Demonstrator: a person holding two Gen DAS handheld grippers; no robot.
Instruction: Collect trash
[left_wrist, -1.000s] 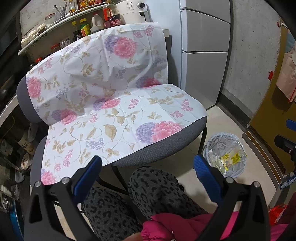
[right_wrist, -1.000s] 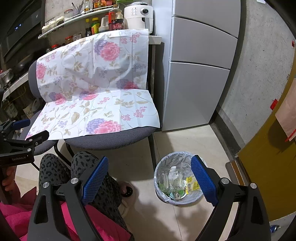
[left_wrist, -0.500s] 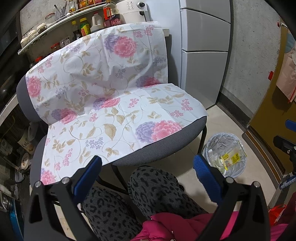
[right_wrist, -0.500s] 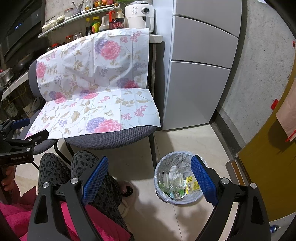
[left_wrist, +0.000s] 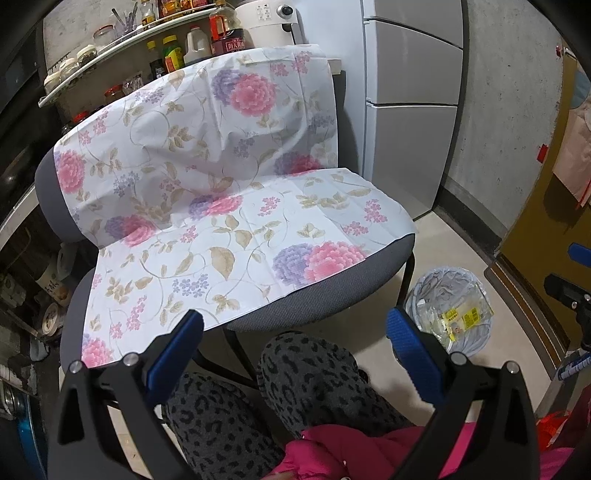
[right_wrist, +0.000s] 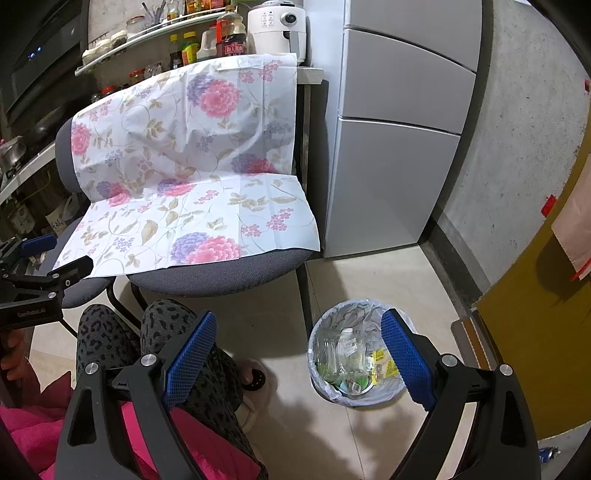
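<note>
A small trash bin (right_wrist: 332, 391) with a patterned liner stands on the floor right of the chair. It holds clear plastic pieces and a yellow wrapper (right_wrist: 384, 365). From the left wrist the bin (left_wrist: 436, 280) shows at lower right. My right gripper (right_wrist: 299, 321) is open with nothing between its blue pads, and its right finger overlaps the bin's rim in this view. Over the person's knees my left gripper (left_wrist: 295, 325) is open and holds nothing. The floral cloth (left_wrist: 240, 221) on the chair carries nothing.
A grey chair (right_wrist: 221, 273) stands in front, a white fridge (right_wrist: 399, 147) right of it, and a shelf of bottles (left_wrist: 177, 51) behind. The person's legs (left_wrist: 306, 376) in leopard print fill the lower middle. A yellow door (right_wrist: 554, 314) closes the right side.
</note>
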